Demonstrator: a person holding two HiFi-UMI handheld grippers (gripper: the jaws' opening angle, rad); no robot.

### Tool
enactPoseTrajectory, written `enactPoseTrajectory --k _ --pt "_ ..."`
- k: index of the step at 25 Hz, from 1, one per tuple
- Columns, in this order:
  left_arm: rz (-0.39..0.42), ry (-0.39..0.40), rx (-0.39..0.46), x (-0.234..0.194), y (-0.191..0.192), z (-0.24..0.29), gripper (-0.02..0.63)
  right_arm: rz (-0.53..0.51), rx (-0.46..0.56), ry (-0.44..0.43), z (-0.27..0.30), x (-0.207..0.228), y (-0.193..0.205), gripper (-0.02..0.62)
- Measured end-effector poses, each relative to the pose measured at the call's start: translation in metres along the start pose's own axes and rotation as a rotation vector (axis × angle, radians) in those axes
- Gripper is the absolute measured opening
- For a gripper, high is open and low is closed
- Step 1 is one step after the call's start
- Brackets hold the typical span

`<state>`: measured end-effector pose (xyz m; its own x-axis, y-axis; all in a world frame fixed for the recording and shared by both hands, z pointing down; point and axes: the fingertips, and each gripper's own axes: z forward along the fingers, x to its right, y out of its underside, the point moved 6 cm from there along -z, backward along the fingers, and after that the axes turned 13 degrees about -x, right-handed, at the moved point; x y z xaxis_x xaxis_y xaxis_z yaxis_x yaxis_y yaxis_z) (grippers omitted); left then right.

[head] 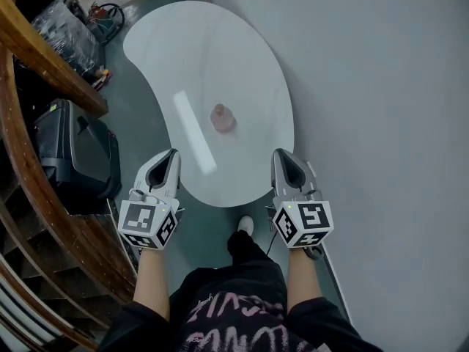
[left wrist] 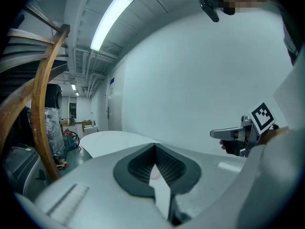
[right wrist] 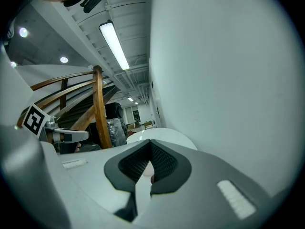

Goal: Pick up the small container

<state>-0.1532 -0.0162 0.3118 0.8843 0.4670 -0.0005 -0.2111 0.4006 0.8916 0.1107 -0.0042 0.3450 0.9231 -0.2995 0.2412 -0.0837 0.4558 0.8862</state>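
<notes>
The small container [head: 222,117], a pinkish translucent pot with a knobbed lid, stands near the middle of the white kidney-shaped table [head: 212,50]. Both grippers hover over the table's near edge, short of the container and apart from it. My left gripper [head: 172,155] is to the container's lower left, with its jaws closed to a point and nothing between them. My right gripper [head: 281,155] is to its lower right, also shut and empty. In the left gripper view the dark ribbed pads [left wrist: 143,163] meet, and the right gripper [left wrist: 243,133] shows beside them. The right gripper view shows its pads [right wrist: 164,163] together.
A curved wooden stair rail [head: 29,160] runs down the left, with a black case [head: 73,152] on the floor beside it. Cables and wrapped goods [head: 73,28] lie at the back left. A grey wall [head: 381,86] borders the table's right side. The person's shoe [head: 245,226] is below the table edge.
</notes>
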Motion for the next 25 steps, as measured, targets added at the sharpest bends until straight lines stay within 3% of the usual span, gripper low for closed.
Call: enactPoseTrajectory --k 14,25 --pt "0.032 -0.011 -0.016 0.016 -0.030 0.047 0.002 0.000 0.001 -0.034 0.029 0.042 -0.028 0.021" --pt "0.044 -0.026 -0.016 0.019 -0.038 0.040 0.002 -0.007 0.015 -0.060 0.030 0.039 -0.038 0.021"
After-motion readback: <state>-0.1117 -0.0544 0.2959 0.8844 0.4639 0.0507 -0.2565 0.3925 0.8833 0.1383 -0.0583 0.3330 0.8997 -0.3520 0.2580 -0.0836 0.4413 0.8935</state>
